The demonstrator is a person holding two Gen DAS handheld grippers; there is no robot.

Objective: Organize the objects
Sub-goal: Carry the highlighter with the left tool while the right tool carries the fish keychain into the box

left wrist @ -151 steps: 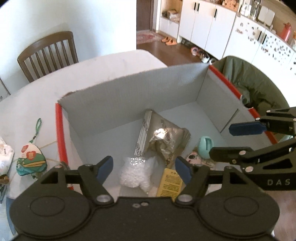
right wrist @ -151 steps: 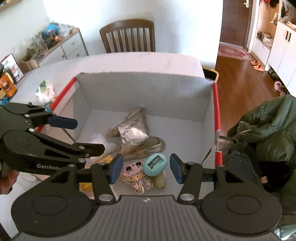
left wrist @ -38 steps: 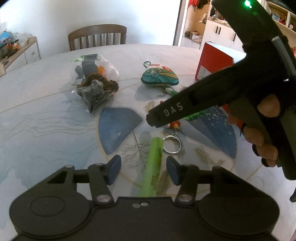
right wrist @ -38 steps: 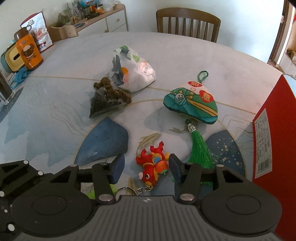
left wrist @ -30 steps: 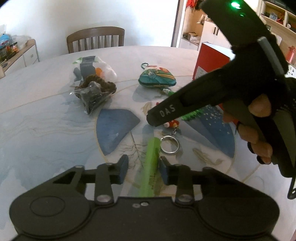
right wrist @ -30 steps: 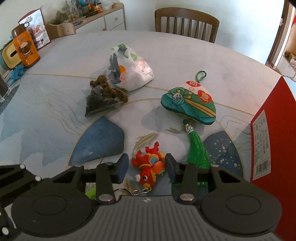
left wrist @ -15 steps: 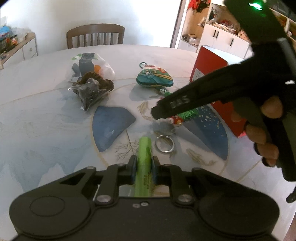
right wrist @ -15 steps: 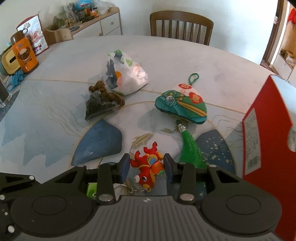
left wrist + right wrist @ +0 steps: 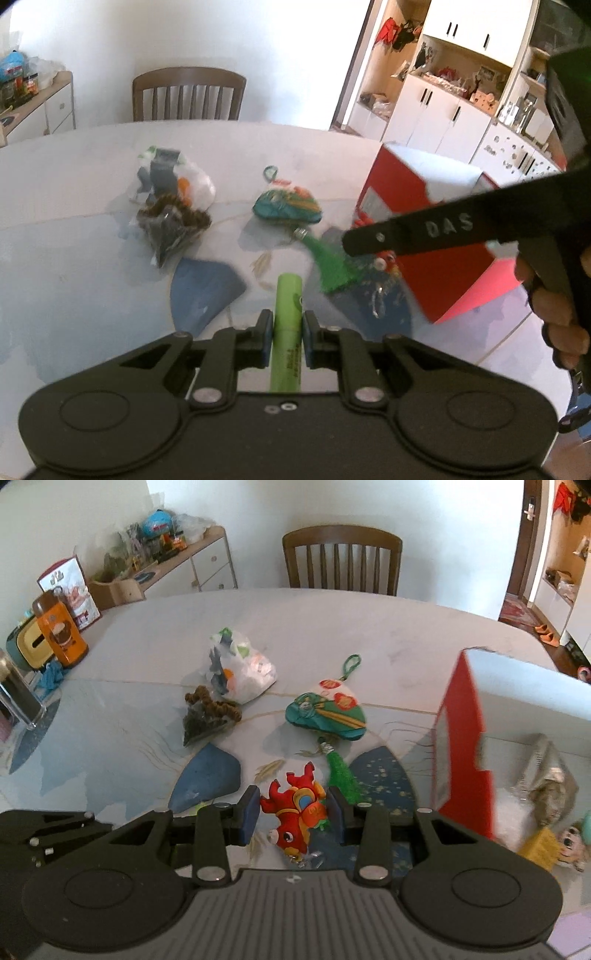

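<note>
Over the painted table [image 9: 110, 738], my left gripper [image 9: 287, 328] clamps the green tube [image 9: 287, 317] and my right gripper [image 9: 291, 812] clamps the red toy [image 9: 295, 812], both meant for the red box [image 9: 461, 738] to my right.

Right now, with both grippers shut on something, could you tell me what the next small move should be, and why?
Probably carry both loads right, over the red box. The left gripper is shut on the green tube, and the right gripper clamps the red fish keychain. The box stands open to the right with earlier items inside, so lifting over its wall and releasing seems the natural next step.
</note>
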